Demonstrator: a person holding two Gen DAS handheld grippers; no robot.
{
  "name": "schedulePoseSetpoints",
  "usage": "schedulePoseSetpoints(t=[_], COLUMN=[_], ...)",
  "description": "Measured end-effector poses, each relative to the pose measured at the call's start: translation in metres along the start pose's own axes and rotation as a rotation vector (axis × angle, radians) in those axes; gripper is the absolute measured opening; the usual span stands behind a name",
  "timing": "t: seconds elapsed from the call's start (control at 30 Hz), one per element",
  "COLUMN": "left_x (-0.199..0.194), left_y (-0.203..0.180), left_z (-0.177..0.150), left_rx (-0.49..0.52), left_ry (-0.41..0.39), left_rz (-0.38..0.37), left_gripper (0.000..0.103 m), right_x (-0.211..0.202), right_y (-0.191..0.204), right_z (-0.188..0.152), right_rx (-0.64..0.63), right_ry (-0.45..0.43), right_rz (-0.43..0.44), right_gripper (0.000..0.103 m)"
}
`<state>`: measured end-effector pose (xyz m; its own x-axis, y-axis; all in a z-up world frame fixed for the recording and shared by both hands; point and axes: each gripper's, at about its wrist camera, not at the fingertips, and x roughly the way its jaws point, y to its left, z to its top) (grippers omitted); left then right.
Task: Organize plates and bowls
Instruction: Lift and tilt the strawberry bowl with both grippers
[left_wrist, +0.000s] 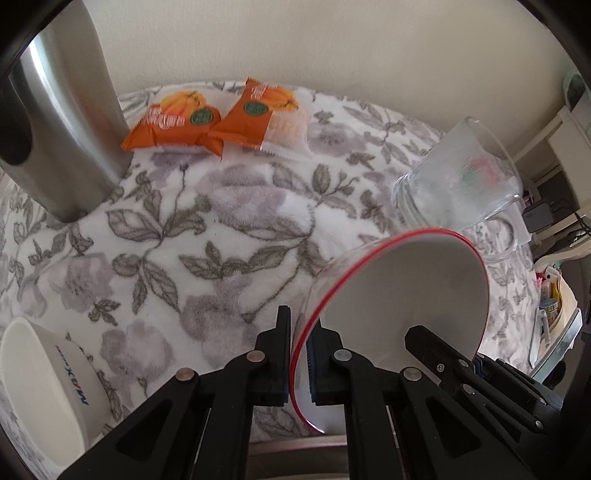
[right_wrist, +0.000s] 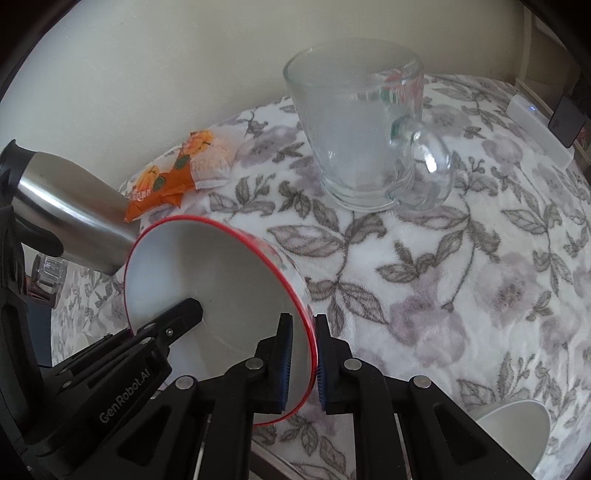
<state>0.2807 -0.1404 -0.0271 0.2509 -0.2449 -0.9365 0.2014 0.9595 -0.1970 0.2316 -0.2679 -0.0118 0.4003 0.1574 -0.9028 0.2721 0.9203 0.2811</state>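
Note:
A white bowl with a red rim (left_wrist: 402, 295) is held tilted above the floral cloth, gripped from both sides. My left gripper (left_wrist: 300, 347) is shut on its rim at one edge. My right gripper (right_wrist: 304, 350) is shut on the opposite edge of the same red-rimmed bowl (right_wrist: 221, 280). Each gripper's fingers also show inside the other view, the right one in the left wrist view (left_wrist: 436, 343) and the left one in the right wrist view (right_wrist: 177, 317). A second white bowl with blue lettering (left_wrist: 48, 373) stands at the lower left; a white bowl (right_wrist: 517, 428) also shows at the lower right of the right wrist view.
A steel thermos (left_wrist: 62, 122) stands at the left and also shows in the right wrist view (right_wrist: 70, 218). Two orange snack packets (left_wrist: 214, 118) lie at the back. A clear glass mug (right_wrist: 365, 136) stands at the back right, also in the left wrist view (left_wrist: 461, 173). A wall runs behind the table.

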Motion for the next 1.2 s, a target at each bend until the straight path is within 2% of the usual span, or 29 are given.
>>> schedulePoseSetpoints(t=[0.2, 0.5, 0.9, 1.2], left_x=[-0.023, -0.034, -0.012, 0.000], left_y=[-0.006, -0.013, -0.021, -0.023], left_z=[0.001, 0.000, -0.003, 0.009], left_rx=[0.012, 0.040, 0.059, 0.081], left_ry=[-0.064, -0.092, -0.047, -0.031], left_rz=[-0.012, 0.000, 0.009, 0.023], left_gripper=[0.009, 0.009, 0.009, 0.009], right_x=[-0.020, -0.030, -0.009, 0.006], right_y=[0.006, 0.001, -0.015, -0.017], right_z=[0.002, 0.003, 0.001, 0.008], right_rx=[-0.028, -0.019, 0.007, -0.011], right_ry=[-0.052, -0.068, -0.034, -0.031], right_rz=[-0.016, -0.014, -0.033, -0.025], right_gripper=[0.013, 0.013, 0.013, 0.013])
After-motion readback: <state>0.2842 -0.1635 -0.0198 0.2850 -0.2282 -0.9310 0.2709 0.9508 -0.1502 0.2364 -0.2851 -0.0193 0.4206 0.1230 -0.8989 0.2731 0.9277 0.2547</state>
